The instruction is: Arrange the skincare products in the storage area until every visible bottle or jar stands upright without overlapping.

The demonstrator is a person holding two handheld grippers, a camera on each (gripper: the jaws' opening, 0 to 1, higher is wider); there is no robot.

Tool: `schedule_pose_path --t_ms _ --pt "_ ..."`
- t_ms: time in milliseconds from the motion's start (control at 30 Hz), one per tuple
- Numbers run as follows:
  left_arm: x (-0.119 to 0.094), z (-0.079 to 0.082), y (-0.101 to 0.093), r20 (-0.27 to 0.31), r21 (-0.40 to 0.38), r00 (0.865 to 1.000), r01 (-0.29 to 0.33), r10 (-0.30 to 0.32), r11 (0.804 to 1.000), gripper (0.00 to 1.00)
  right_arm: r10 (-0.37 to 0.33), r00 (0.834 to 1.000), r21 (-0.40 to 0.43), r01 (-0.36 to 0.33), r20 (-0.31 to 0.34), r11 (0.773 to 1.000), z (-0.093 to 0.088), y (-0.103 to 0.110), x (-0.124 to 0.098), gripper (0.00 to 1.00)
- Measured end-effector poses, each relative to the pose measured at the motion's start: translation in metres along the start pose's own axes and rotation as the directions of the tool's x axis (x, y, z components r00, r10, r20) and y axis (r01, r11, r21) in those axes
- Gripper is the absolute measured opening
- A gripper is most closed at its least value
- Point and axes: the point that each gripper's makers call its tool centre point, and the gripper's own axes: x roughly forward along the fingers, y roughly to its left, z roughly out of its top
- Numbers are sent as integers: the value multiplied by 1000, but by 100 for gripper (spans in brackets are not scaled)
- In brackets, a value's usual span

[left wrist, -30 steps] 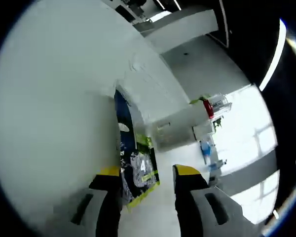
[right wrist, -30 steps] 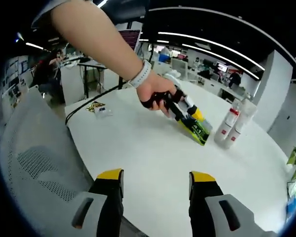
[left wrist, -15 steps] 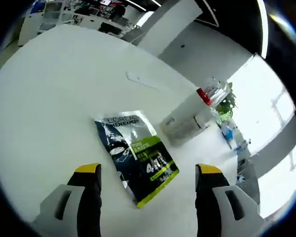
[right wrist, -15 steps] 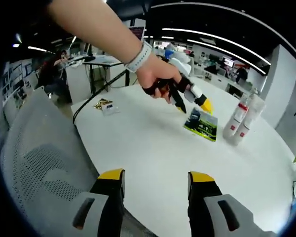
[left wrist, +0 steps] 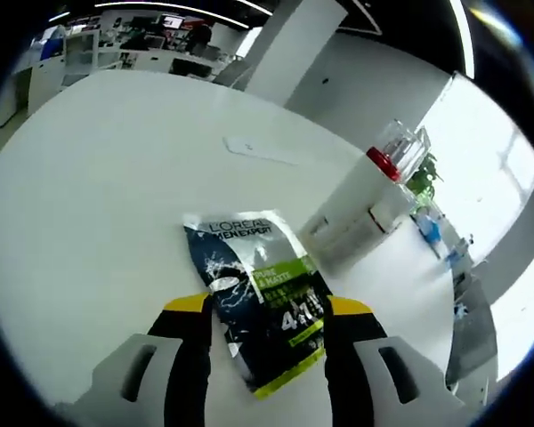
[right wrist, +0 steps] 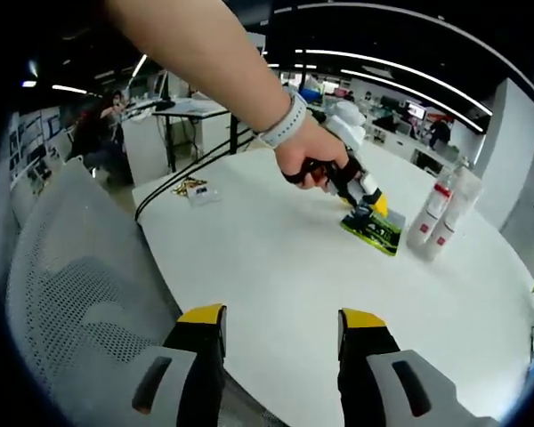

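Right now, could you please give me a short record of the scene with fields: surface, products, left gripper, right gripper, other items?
surface: round white table
products: flat dark and green L'Oreal Men Expert package lying on the table; two white bottles with red bands standing upright beside it
left gripper: left gripper open, fingers either side of the package, low over it; contact cannot be told
right gripper: right gripper open, holding nothing, near the table edge
other items: small card and cable on the table's far side; mesh chair

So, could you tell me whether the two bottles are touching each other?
Touching: in the left gripper view, the two bottles stand pressed side by side behind the pouch, with no gap between them.
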Motion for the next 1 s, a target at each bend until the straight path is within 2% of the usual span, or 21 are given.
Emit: schedule_pose_path --t_ms 167,267,367,433,533,567,633,733,767,833,867,933,1000 --pt "8 4 1 18 -5 999 -39 39 999 43 0 1000 -4 0 -5 1000 -1 0 1 46" --pt "13 4 -4 30 -2 999 -42 42 999 45 1 1000 -1 -1 -11 1000 -2 0 1 46" --pt "15 5 -2 36 -2 999 -41 41 999 48 3 1000 1 -3 -14 1000 -2 0 1 46" --pt "11 5 -5 37 3 998 -49 49 999 55 7 1000 0 -7 -13 1000 -2 1 1 46" --pt "-2 1 -4 32 21 997 -78 77 997 60 20 1000 4 -20 -7 1000 -1 4 1 46" --pt "-10 -6 -6 19 42 996 -84 83 996 60 25 1000 6 -25 -5 1000 -1 4 1 46" --pt "-23 -19 -13 -11 67 998 -68 69 995 58 44 999 20 -44 1 999 0 7 0 46" --pt "-47 -36 -28 -17 57 999 -29 30 998 54 71 997 41 -72 8 997 2 9 0 46" --pt "-49 -41 -33 -15 81 1000 14 -13 997 54 79 997 48 -79 9 996 2 10 -1 46" --pt "-65 -54 -38 -35 100 999 14 -11 995 52 93 996 65 -93 16 994 3 11 -1 47" --pt "-79 -61 -37 -36 163 999 0 6 987 51 102 995 74 -103 17 992 4 12 -1 47" --pt "-105 -67 -36 14 191 999 -32 30 981 54 124 992 91 -126 23 988 5 14 -1 48" --pt "-128 -71 -33 45 174 997 -66 59 983 54 152 988 93 -154 24 984 5 19 -1 48"
